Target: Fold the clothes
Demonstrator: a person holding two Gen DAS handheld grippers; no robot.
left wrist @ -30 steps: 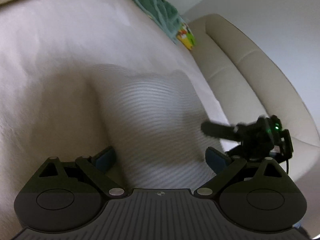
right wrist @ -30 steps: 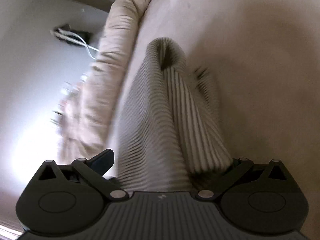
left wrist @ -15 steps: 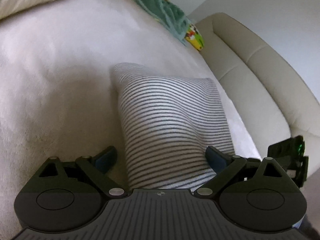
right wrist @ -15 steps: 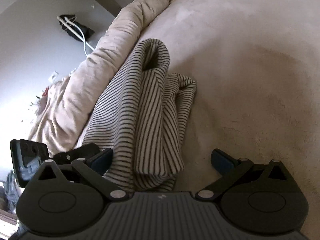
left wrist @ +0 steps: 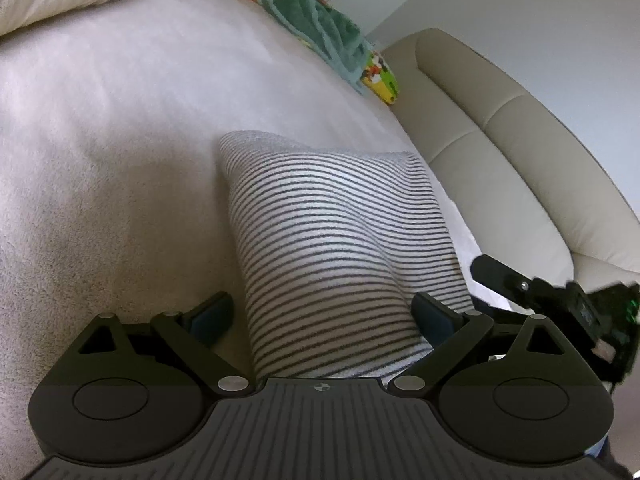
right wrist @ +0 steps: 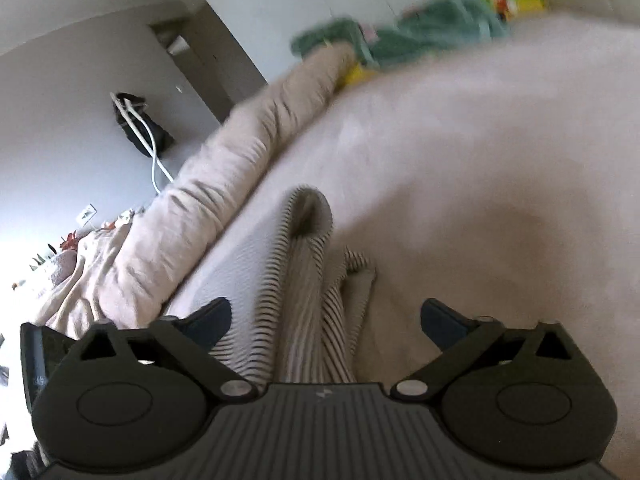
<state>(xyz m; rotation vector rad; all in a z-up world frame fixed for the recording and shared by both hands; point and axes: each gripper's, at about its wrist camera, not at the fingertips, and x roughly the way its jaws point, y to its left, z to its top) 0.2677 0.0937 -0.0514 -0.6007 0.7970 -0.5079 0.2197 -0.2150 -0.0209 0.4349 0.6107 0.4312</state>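
The striped top (left wrist: 340,256) lies folded on the bed (left wrist: 120,168), light, soft and limp; best pinched at a doubled edge. Left gripper (left wrist: 322,316) points slightly down, jaws wide, straddling its 6 o'clock end without pressing. Right gripper (right wrist: 326,320), at the top's 3 o'clock side, has jaws closing on nothing.

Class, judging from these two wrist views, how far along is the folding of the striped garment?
Done: the striped garment lies folded into a compact bundle on the bed. In hand: nothing gripped; the right gripper, jaws closing, and the left gripper straddle it. Left: perhaps tidying; the green garment is unfolded.
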